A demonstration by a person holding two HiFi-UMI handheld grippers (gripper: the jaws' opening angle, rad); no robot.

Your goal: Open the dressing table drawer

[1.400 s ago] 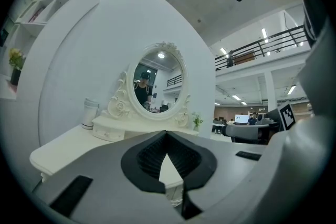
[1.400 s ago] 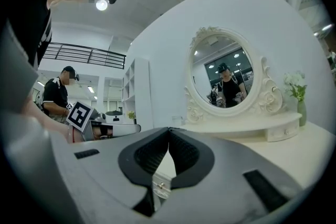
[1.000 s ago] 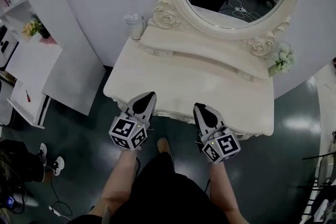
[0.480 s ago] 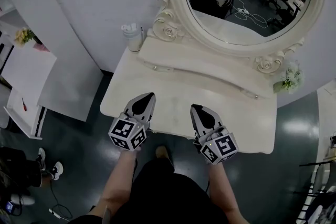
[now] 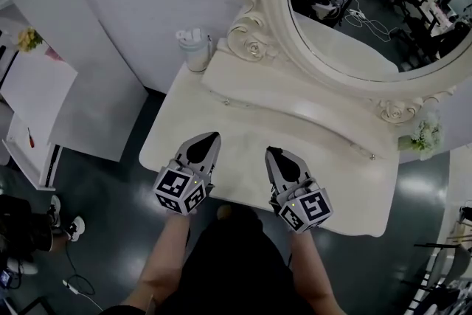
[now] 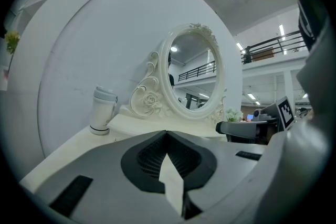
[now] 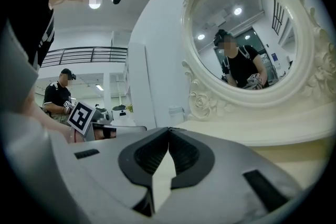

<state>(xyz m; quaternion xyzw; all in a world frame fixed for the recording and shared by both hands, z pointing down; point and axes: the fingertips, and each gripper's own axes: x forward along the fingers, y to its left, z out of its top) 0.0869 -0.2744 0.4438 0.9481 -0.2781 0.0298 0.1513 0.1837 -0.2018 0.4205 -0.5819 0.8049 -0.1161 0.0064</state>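
The cream dressing table (image 5: 339,181) stands against a white wall under its oval mirror (image 5: 369,11). Both grippers hover side by side over the front part of the tabletop, pointing at the mirror. My left gripper (image 5: 209,136) (image 6: 167,132) is shut with nothing in it. My right gripper (image 5: 271,153) (image 7: 168,129) is also shut and empty. A low raised tier (image 5: 295,111) with two small knobs runs under the mirror. The table's front face below the edge is hidden from above, so no front drawer shows.
A white lidded tumbler (image 5: 193,48) (image 6: 102,110) stands at the table's back left corner. A small flower bunch (image 5: 426,136) sits at the back right. A white shelf unit (image 5: 37,96) stands to the left, on a dark glossy floor (image 5: 110,188).
Both grippers have moved forward from the table's front edge to over the tabletop. The table and mirror now sit closer and further right in the head view.
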